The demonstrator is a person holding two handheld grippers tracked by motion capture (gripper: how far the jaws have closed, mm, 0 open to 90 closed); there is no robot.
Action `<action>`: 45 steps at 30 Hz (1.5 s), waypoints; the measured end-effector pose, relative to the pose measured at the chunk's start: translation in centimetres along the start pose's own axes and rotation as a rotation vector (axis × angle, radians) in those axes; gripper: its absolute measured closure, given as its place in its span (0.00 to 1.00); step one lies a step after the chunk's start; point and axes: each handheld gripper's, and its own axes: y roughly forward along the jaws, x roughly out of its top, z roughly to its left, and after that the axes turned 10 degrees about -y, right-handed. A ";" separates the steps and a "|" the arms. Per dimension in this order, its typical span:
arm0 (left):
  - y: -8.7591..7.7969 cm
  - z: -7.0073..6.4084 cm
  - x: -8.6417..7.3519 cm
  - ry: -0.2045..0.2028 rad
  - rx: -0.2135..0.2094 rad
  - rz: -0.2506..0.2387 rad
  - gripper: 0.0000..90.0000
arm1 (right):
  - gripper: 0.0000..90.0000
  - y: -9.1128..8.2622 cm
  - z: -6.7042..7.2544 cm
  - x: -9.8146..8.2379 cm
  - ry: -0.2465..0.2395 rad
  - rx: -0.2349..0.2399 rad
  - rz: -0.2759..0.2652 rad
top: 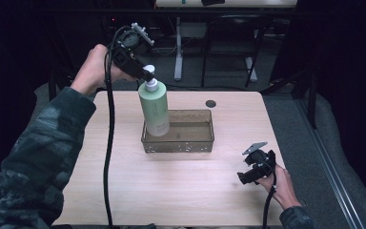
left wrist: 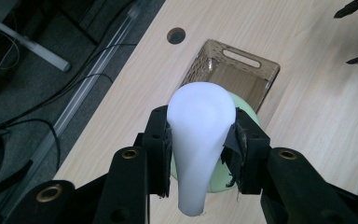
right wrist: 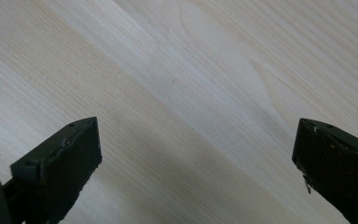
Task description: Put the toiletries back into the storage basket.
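Observation:
A pale green pump bottle (top: 154, 109) stands upright at the left end of a clear brownish bin (top: 195, 142), its base down inside the bin. My left gripper (top: 146, 74) comes in from the upper left and is shut on the bottle's white pump head (left wrist: 199, 135); both pads press its sides in the left gripper view. The bin (left wrist: 261, 70) lies below the bottle there. My right gripper (top: 244, 179) rests low at the table's right front, open, with bare wood between its wide-apart fingertips (right wrist: 77, 149).
The light wooden table (top: 124, 191) has a round cable hole (top: 210, 103) behind the bin. Black cables trail from both grippers. Beyond the far edge are desk legs and dark floor; a rail runs along the right side.

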 end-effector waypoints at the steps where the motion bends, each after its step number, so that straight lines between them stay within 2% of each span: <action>1: 0.2 0.1 0.0 -0.004 -0.001 0.001 0.71 | 0.01 0.0 0.0 0.0 0.004 0.004 -0.001; 13: 1.7 0.4 -0.3 -0.023 -0.024 0.006 0.71 | 0.01 -0.1 0.1 0.1 -0.012 -0.006 0.004; 39: 4.3 0.4 -1.3 -0.036 -0.029 -0.003 0.71 | 0.01 -0.1 0.1 0.1 -0.014 -0.007 0.005; 45: 5.0 0.7 -2.0 -0.061 -0.030 0.000 0.71 | 0.01 0.0 0.0 0.1 -0.014 -0.010 0.006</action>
